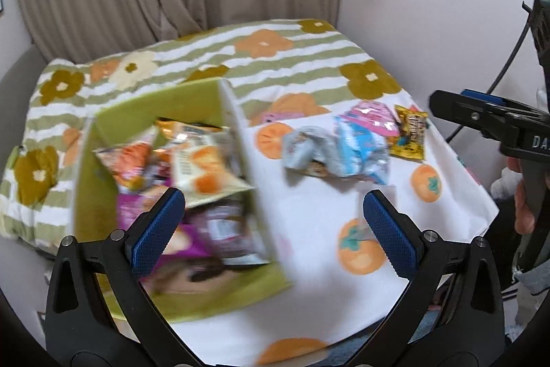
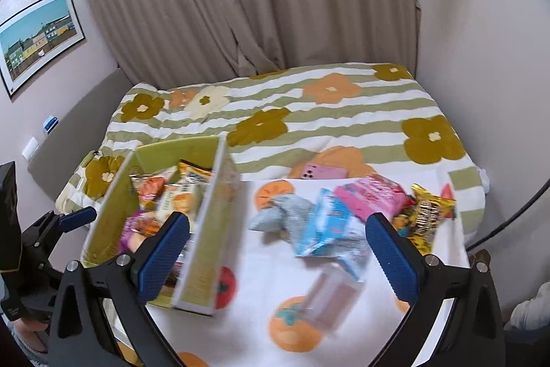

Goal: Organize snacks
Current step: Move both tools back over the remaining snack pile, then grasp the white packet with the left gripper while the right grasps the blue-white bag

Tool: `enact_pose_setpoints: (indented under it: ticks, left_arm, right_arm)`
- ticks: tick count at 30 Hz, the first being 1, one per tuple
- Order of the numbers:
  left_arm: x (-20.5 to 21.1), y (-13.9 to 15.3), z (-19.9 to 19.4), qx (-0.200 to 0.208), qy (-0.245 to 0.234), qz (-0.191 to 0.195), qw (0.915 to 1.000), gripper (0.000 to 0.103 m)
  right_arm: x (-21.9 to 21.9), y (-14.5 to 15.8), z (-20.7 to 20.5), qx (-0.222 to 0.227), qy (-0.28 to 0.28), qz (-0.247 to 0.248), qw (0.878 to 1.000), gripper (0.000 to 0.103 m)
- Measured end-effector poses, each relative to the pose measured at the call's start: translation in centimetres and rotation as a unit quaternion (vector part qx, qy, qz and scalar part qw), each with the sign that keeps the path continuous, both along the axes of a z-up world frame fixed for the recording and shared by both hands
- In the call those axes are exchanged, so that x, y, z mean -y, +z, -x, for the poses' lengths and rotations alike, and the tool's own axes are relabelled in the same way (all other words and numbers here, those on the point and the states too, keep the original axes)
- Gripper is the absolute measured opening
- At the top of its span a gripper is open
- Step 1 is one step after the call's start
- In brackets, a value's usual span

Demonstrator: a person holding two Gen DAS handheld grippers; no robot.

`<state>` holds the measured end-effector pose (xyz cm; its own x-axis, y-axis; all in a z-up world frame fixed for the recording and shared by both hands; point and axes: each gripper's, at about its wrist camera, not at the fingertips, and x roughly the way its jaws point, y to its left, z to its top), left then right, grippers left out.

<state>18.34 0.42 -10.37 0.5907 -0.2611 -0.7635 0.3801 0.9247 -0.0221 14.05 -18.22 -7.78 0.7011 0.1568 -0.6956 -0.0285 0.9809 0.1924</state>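
A green cardboard box sits on the bed at the left and holds several snack packets. It also shows in the right wrist view. Loose snacks lie to its right on the white cloth: a grey packet, a light blue packet, a pink packet and a yellow packet. My left gripper is open and empty, above the box's right wall. My right gripper is open and empty, above the blue packet.
A white cloth with orange fruit prints covers the near part of the bed, over a striped flowered blanket. A pink phone lies behind the snacks. Curtains and walls close off the back and right.
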Motion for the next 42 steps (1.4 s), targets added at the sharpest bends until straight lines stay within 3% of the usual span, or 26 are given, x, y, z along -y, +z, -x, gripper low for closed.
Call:
enact_pose_setpoints:
  ticks: [6,14,25,29,37,39,42]
  left_arm:
    - [5.7,-3.9,0.2,-0.049,-0.010,0.013,0.9987,0.103]
    - [10.6,-10.1,0.3,-0.086,-0.009,0.016,0.9961,0.103]
    - [15.6,-17.1,-0.1,-0.086,-0.046,-0.020,0.9950,0.102]
    - [16.4,-18.5,-0.5,-0.099,-0.050,-0.022,0.9936,0.090]
    - [17.8,-20.0,-1.0,-0.116,-0.048,-0.026,0.9917,0.088]
    - [17.9,-20.4,-1.1,-0.124,-0.042,-0.036,0.9907,0.072]
    - [17.7,-20.1,-0.9,-0.112,-0.043,-0.051,0.9914,0.063]
  right_arm:
    - [4.4,-2.4,-0.9,-0.019,0.039,0.007,0.999,0.102]
    - [7.2,-6.3,-3.5,-0.022,0.139,0.033,0.989,0.102]
    - [7.0,-12.2,-7.6,-0.008,0.301,0.069,0.951,0.102]
    - [6.8,-13.5,-8.5,-0.009,0.333,0.083,0.939,0.101]
    - [6.1,-15.2,-9.2,-0.020,0.380,0.100,0.919,0.089]
    - [6.0,-15.4,-9.3,-0.021,0.387,0.100,0.917,0.089]
    - [5.8,-15.9,-9.6,-0.025,0.392,0.103,0.914,0.089]
